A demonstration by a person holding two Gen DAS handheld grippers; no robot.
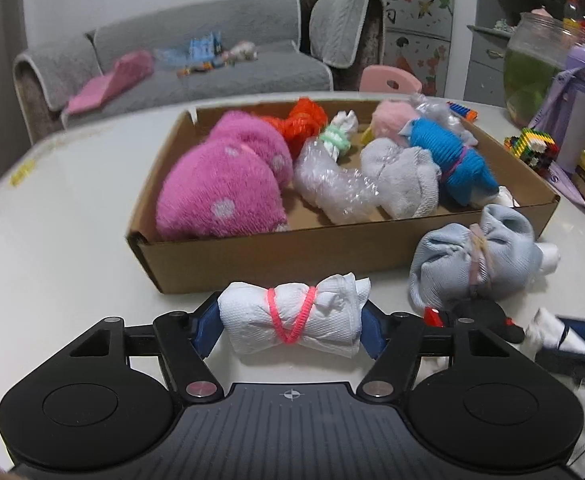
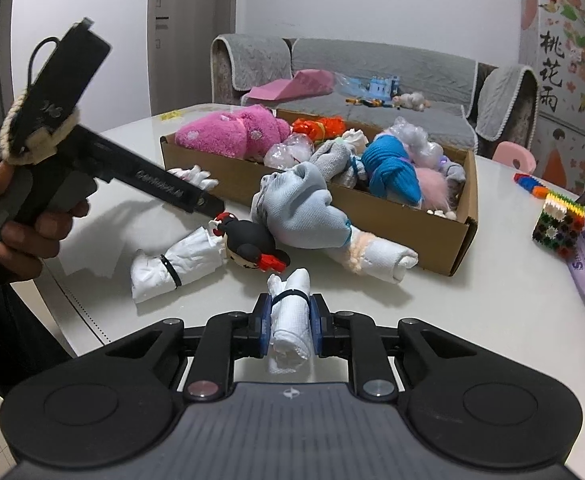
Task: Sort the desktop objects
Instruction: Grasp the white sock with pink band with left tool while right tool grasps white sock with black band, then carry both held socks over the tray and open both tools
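Observation:
On the white table, my left gripper (image 1: pixel 290 328) is shut on a white paper bundle tied with a pink band (image 1: pixel 292 322), one blue pad against each end. My right gripper (image 2: pixel 290 322) is shut on a small white paper roll with a black band (image 2: pixel 290 316). Just beyond stands an open cardboard box (image 1: pixel 252 258) (image 2: pixel 376 210) holding a pink plush (image 1: pixel 228 184), bubble wrap, a grey sock bundle and a blue knit bundle (image 1: pixel 452 156). In front of the box lie a light blue cloth bundle (image 1: pixel 472 256) (image 2: pixel 304 208), a black-haired doll (image 2: pixel 248 244) and another white paper bundle (image 2: pixel 172 268).
A person's hand (image 2: pixel 24 236) holds the left gripper's handle at the left of the right wrist view. A toy of coloured blocks (image 1: pixel 532 148) (image 2: pixel 558 220), a glass jar (image 1: pixel 540 64) and a purple bottle (image 1: pixel 584 112) stand right of the box. A grey sofa lies behind the table.

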